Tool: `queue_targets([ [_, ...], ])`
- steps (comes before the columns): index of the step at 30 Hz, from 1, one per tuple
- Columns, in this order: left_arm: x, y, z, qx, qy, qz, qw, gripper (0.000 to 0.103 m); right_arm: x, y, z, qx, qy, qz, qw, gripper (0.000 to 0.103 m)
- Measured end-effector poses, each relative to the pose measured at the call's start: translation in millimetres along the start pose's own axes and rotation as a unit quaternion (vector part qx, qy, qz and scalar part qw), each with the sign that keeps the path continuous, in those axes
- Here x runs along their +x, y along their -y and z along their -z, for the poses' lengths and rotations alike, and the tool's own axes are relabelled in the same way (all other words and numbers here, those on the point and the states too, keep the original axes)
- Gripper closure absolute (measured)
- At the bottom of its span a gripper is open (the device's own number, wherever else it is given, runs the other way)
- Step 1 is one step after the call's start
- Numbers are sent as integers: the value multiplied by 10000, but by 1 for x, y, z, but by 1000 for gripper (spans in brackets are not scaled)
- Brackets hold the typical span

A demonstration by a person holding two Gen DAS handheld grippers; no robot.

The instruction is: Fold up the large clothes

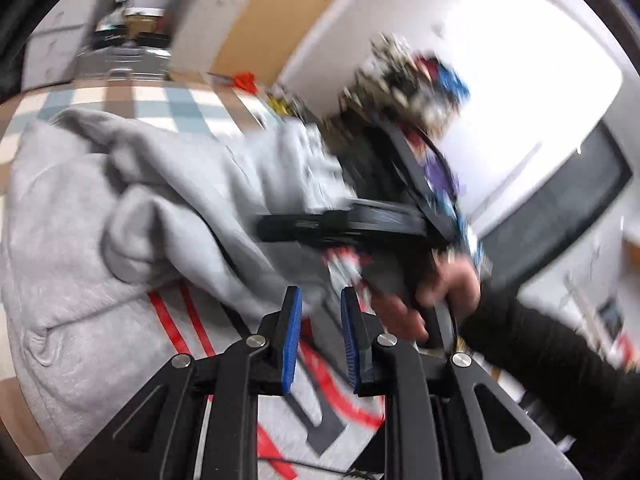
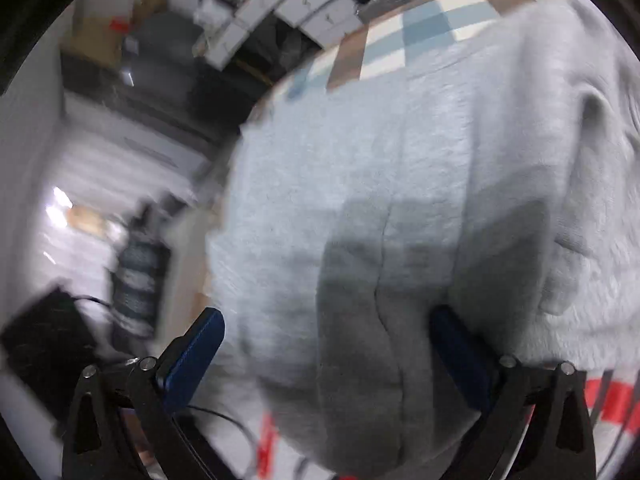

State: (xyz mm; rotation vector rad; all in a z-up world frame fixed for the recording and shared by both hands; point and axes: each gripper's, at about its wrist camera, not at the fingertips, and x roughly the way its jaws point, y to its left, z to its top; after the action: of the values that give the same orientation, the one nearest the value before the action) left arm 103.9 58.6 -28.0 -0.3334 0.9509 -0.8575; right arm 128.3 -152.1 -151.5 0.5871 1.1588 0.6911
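A large grey sweatshirt (image 1: pixel 80 220) with red and black print lies bunched on a checked tablecloth (image 1: pixel 160 104). My left gripper (image 1: pixel 320 320) hovers over the printed part, its blue pads (image 1: pixel 290 340) a small gap apart with nothing pinched between them. In the left wrist view a hand (image 1: pixel 440 292) holds the right gripper's black body (image 1: pixel 352 224), blurred, at the sweatshirt's right side. In the right wrist view my right gripper (image 2: pixel 328 344) stands wide open, and a fold of the grey sweatshirt (image 2: pixel 400 200) lies in the space between its fingers (image 2: pixel 200 356).
The tablecloth's edge (image 2: pixel 360 60) runs across the top of the right wrist view, with white boxes (image 2: pixel 280 8) and dark clutter (image 2: pixel 160 60) beyond. A black sleeve (image 1: pixel 540 340) reaches in from the right; a dark screen (image 1: pixel 560 200) and white wall lie behind it.
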Motion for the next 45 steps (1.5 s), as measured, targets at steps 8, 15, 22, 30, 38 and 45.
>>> queue_targets([
  [8, 47, -8, -68, -502, 63, -113, 9987, 87, -80, 5, -24, 416, 1065, -815, 9901, 0],
  [15, 80, -78, -33, -1659, -450, -461, 9840, 90, -34, 25, -41, 930, 546, -455, 9931, 0],
  [22, 11, -73, -25, -1646, 107, -332, 9858, 100, -49, 40, -30, 910, 696, -489, 9922, 0],
  [30, -12, -67, -53, -1926, 363, -321, 9801, 37, -80, 3, 16, 798, 1252, -1227, 9813, 0],
  [38, 58, -75, -76, -2234, -657, -1285, 9640, 37, -94, -24, 106, 827, 1832, -2026, 9584, 0],
  [45, 61, -60, -89, -2222, -616, -962, 9683, 98, -116, -18, 125, 636, 2158, -1970, 9542, 0],
])
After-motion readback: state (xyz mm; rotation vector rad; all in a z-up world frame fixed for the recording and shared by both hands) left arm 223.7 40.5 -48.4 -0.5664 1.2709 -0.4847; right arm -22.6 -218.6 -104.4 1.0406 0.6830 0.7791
